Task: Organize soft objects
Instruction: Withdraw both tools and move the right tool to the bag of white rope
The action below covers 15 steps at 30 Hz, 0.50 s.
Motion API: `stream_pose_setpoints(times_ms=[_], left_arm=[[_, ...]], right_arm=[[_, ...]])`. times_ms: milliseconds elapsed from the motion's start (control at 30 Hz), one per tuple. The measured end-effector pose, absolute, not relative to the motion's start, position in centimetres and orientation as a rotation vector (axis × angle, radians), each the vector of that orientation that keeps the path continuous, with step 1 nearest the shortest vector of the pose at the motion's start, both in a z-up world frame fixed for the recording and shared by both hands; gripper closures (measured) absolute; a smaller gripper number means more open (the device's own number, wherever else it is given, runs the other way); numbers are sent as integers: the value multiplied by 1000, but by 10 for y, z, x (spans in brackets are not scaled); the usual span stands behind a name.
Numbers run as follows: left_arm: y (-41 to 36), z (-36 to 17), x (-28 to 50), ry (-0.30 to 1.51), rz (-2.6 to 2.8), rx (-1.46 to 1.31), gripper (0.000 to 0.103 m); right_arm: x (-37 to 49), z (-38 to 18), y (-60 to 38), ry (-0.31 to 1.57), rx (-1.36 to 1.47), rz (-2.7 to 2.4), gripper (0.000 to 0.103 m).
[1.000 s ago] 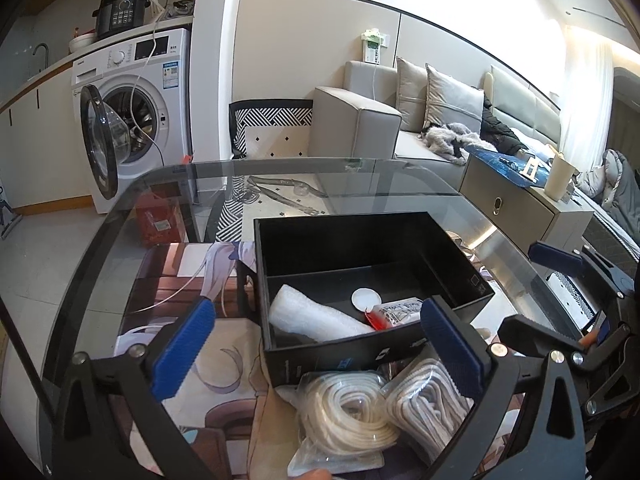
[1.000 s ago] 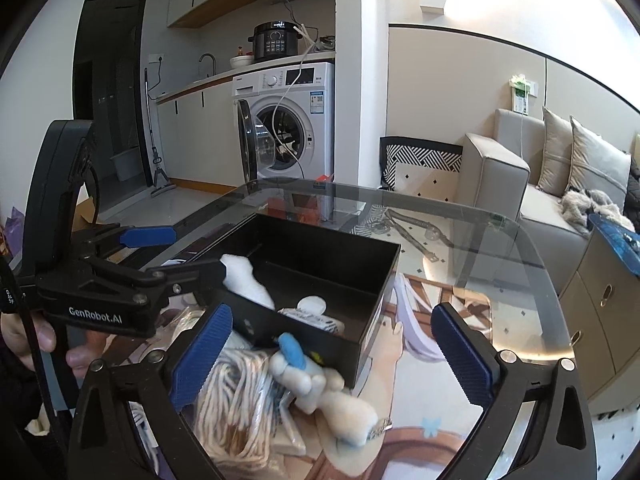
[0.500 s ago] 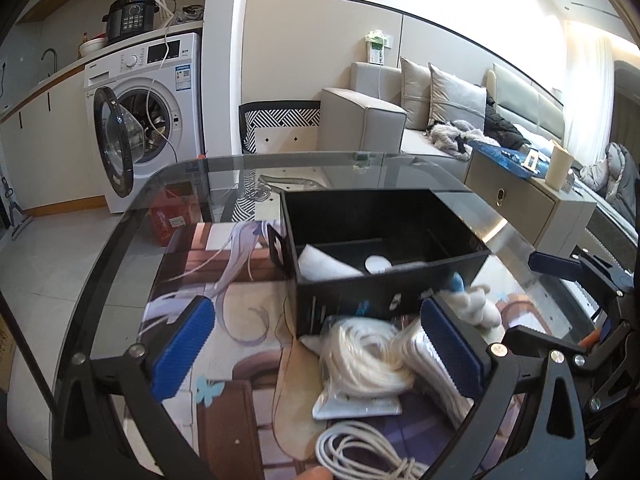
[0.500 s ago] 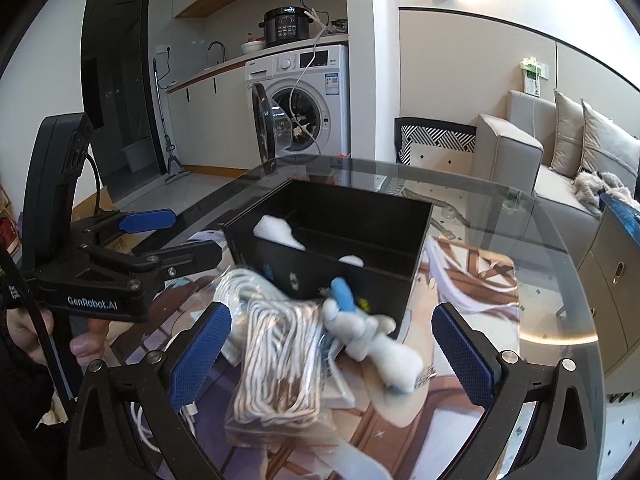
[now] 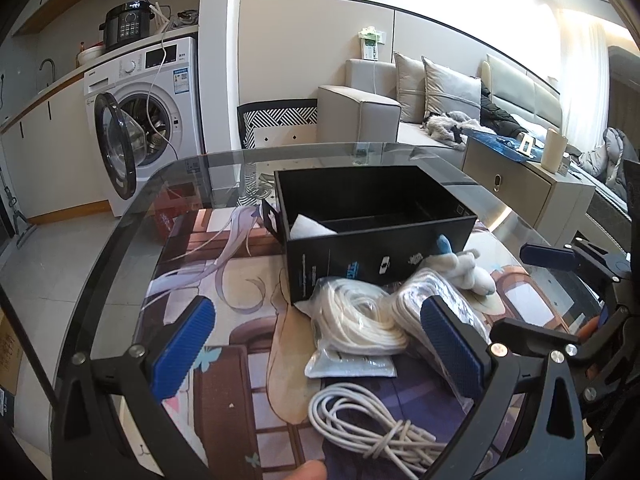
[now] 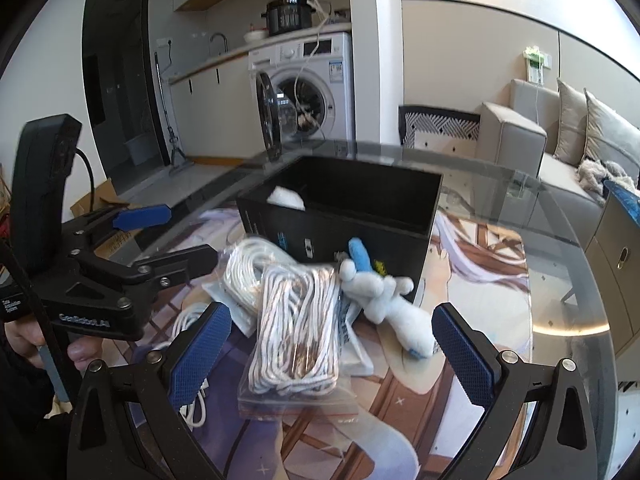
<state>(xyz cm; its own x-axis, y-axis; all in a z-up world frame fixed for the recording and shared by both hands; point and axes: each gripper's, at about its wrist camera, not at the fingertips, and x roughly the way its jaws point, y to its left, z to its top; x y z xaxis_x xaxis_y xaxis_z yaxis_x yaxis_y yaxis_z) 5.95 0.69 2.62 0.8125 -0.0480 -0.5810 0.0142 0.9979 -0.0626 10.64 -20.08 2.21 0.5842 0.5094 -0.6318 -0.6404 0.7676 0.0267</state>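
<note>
Glass table (image 6: 520, 208): bagged rope (image 6: 296, 320) between spread right hand-held gripper (image 6: 332, 344) fingers.

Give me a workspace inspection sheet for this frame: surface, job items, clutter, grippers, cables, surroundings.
Surface: glass table over a printed mat.
Job's things: black box with a white soft item inside; two bagged rope coils and plush toy outside, by its near wall.
Clutter: nothing seen.
Grippers: left gripper and right gripper open, empty.
Cables: loose white cable on the mat.
Surroundings: washing machine, door open; sofa.
</note>
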Motion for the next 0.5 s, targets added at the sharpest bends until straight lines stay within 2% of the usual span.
stream_pose_setpoints(times_ms=[500], left_arm=[[20, 12, 47, 678, -39, -123, 0]], right_arm=[[110, -1, -188, 757, -227, 695, 1]])
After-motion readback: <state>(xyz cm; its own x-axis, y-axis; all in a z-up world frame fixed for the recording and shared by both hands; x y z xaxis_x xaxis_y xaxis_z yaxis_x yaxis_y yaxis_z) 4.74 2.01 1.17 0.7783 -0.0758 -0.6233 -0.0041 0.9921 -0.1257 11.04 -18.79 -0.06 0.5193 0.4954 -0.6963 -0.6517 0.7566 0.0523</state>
